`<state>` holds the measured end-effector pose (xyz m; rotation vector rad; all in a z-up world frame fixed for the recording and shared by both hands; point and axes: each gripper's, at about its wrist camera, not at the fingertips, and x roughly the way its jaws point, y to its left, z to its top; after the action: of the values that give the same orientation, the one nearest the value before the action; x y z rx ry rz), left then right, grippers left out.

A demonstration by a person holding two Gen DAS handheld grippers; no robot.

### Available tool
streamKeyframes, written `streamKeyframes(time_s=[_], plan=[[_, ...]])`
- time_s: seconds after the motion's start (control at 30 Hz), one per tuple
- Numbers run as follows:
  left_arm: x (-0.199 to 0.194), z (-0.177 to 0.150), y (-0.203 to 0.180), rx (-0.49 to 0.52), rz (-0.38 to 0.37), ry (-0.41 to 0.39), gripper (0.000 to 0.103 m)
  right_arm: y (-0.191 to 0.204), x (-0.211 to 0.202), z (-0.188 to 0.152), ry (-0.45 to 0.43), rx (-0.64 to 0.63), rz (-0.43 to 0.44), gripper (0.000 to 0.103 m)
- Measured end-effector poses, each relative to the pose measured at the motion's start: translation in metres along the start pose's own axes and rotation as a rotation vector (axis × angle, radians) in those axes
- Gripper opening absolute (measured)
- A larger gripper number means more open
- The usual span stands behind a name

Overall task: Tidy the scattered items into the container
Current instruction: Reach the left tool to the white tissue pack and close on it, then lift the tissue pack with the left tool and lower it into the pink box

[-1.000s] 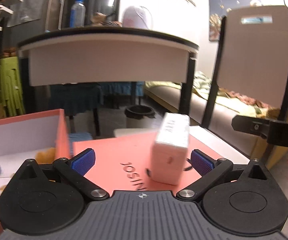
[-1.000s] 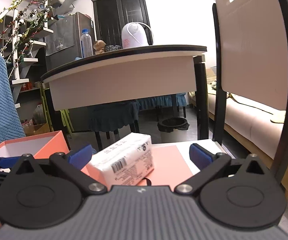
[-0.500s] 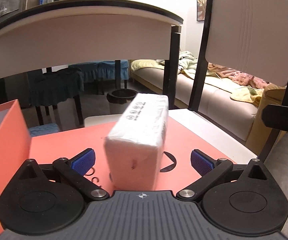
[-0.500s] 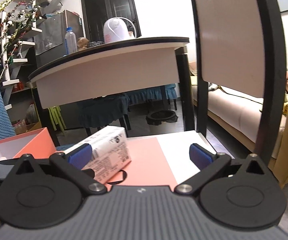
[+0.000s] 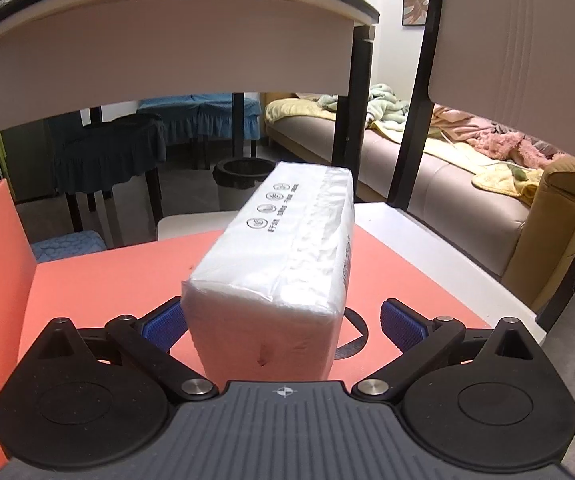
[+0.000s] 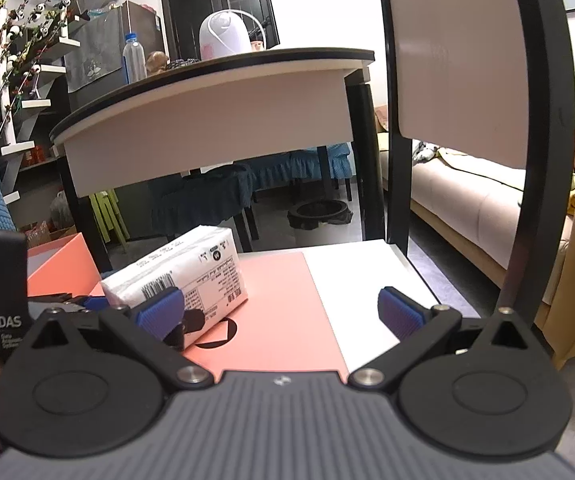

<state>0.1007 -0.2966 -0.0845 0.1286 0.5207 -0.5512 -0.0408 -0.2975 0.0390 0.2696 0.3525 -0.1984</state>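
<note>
My left gripper (image 5: 283, 326) now straddles tissue pack (image 5: 283, 256) on coral lid (image 5: 99, 280), jaws wide, nothing clamped. Right gripper (image 6: 281, 310) spread, empty.

round table (image 6: 215, 92) behind, white apron, black rim | plastic bottle (image 6: 134, 57) and white dome appliance (image 6: 223, 36) on its top | chair back (image 6: 463, 60) at right | black bin (image 5: 243, 172) on floor under table | sofa (image 5: 467, 184) with blankets, right | garlanded staircase (image 6: 19, 52), left

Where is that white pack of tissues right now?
The tissue pack lies on the pink lid, between the left gripper's open fingers; the right wrist view shows it left of centre.
</note>
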Motion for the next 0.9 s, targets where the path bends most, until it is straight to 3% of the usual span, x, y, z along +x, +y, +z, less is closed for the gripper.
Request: streamKeyframes(time_s=[0.13, 0.2, 0.3, 0.9], plan=[[0.004, 0.000, 0.000, -0.008, 0.015, 0.002, 0.091, -0.001, 0.003, -0.002, 0.012, -0.001, -0.001, 0.103], [0.007, 0.000, 0.000, -0.014, 0.018, 0.006, 0.073, -0.002, 0.004, -0.002, 0.015, 0.001, -0.005, 0.103], [0.007, 0.000, 0.000, -0.013, 0.029, -0.006, 0.065, -0.004, 0.006, -0.002, 0.015, 0.004, -0.011, 0.103], [-0.042, 0.001, 0.011, -0.032, 0.033, -0.120, 0.060, 0.002, 0.004, -0.003, -0.007, -0.012, -0.029, 0.103]])
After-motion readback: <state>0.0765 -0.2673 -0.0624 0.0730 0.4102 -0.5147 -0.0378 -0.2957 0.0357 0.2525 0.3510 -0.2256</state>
